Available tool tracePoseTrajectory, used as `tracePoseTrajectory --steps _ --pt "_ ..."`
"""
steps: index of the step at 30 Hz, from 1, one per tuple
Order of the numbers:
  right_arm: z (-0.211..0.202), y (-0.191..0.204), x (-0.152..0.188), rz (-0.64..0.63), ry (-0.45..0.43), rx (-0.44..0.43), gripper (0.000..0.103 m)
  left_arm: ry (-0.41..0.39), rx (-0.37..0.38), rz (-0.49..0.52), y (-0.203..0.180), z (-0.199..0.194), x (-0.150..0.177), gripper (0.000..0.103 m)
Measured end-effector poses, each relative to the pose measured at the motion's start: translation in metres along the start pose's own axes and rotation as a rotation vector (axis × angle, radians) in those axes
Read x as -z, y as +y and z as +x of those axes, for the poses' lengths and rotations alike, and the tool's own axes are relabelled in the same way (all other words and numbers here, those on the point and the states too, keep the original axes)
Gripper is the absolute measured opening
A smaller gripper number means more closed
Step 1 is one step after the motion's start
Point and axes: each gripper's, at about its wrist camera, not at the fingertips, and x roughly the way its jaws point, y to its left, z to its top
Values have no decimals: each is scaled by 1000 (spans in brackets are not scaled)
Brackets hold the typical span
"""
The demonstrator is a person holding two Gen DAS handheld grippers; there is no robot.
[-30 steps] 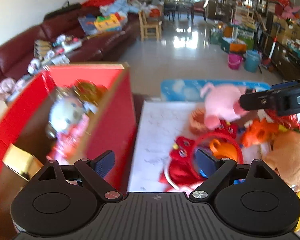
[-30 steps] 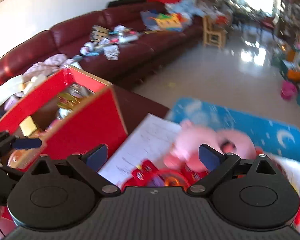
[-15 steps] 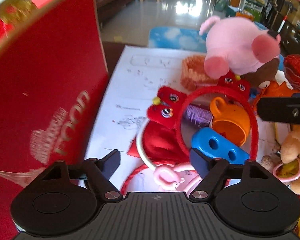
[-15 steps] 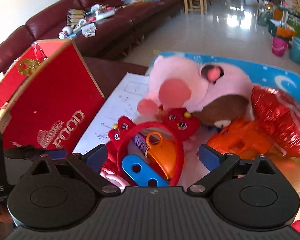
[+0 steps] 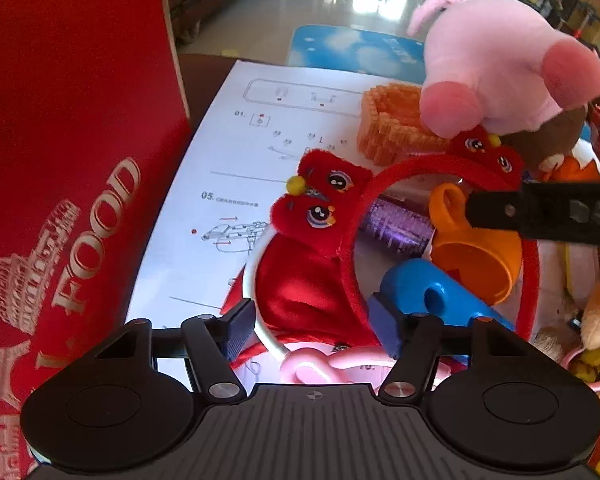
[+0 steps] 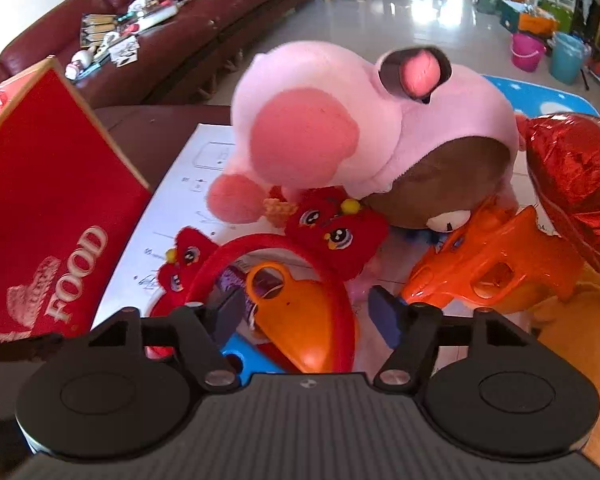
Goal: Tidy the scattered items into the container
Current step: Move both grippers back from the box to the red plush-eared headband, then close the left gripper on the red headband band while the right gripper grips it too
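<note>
A red box (image 5: 60,160) marked FOOD stands at the left, its inside hidden. My left gripper (image 5: 312,330) hangs low over the toy pile, its jaws closing. Red satin cloth (image 5: 300,288) and the red lion-face headband (image 5: 324,200) lie between its pads, untouched. My right gripper (image 6: 306,318) is also closing, with the orange cup (image 6: 300,320) and the headband's arc (image 6: 328,232) between its pads; no pad visibly presses. One of its fingers (image 5: 540,216) crosses the left wrist view above the cup (image 5: 476,252).
A pink plush pig (image 6: 340,128) lies over a brown plush behind the headband. Around it are an orange water gun (image 6: 492,264), a red foil balloon (image 6: 572,184), an orange knit basket (image 5: 388,120), a blue toy (image 5: 420,288) and a purple tube (image 5: 396,228). White instruction paper (image 5: 240,160) covers the table.
Both grippers came down from above the open box to just over the toy pile. Their jaws have narrowed. The toys themselves have not shifted.
</note>
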Motion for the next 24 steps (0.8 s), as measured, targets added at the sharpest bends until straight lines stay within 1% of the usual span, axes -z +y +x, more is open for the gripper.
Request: tracePoseTrajectory --steps 1,2,4,6,9,13,16,17,19,21,24 --pt "3 -1 0 8 10 -2 63 -2 -4 7 1 -1 1 71" --pt "6 -3 1 17 26 -8 56 2 -1 7 3 -1 1 71" --pt "6 -3 3 16 23 -21 56 12 17 -4 10 -2 4 71" --pt "1 2 9 -22 26 -26 56 18 26 -6 15 -3 6 71" --pt "-8 8 20 -62 41 -55 56 20 18 -2 23 -7 13 71" --pt "-21 10 41 -67 79 -117 57 18 0 -23 38 -13 23 71" --pt "-28 7 52 -51 116 -162 56 24 -6 -43 46 -16 28 72" --pt "-29 4 54 -31 124 -172 55 28 -3 -50 48 -16 28 71" --pt "-30 -3 56 13 129 -186 54 35 21 -54 47 -18 28 74" --pt "-32 -6 53 43 124 -183 52 36 31 -43 43 -21 25 71" --pt "-43 -13 45 79 92 -188 51 -2 33 -42 40 -29 19 70"
